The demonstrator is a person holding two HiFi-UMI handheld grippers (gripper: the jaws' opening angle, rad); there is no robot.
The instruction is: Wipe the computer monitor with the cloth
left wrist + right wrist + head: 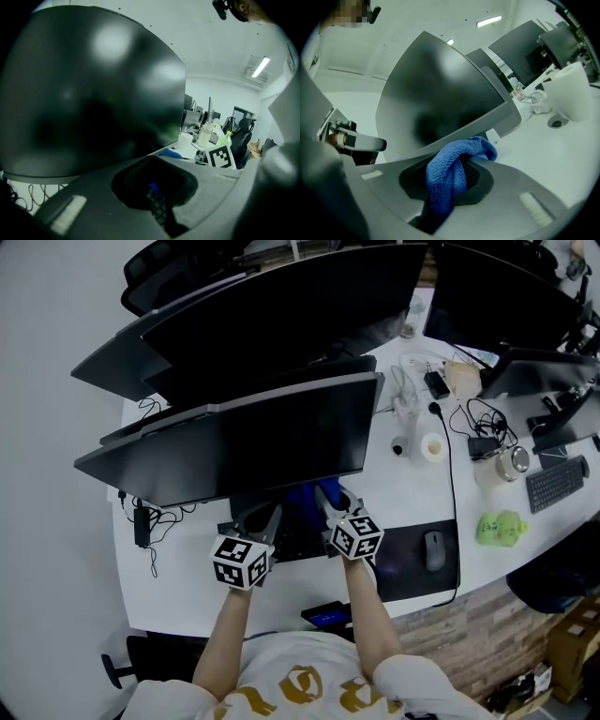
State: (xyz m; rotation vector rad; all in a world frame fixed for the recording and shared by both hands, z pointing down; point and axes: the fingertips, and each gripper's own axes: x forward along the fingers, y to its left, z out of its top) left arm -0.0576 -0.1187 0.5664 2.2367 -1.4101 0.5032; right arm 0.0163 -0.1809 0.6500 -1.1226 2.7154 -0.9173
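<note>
- Wiping looks barely begun, or between strokes: the crumpled blue microfibre cloth (pixel 450 173) sits at the lower edge of the wide dark flat-screen monitor (pixel 436 93), not up on the glass.
- Right gripper (pixel 335 495): jaws clamped on the cloth, with one bunched end poking toward the monitor's grey bottom bezel. I cannot tell whether they touch.
- Left gripper (pixel 265 518): jaws drawn together just beside it. A small blue fleck shows in the hollow between them, possibly cloth.
- Screen shows only soft reflections and no wipe marks, so the share already cleaned is unknowable; judged mostly left.
- Monitor stands mid-worktop on the white desk (pixel 412 493), grippers toward its front edge.
- Black computer mouse (pixel 434 549) lies to the right, well apart.
</note>
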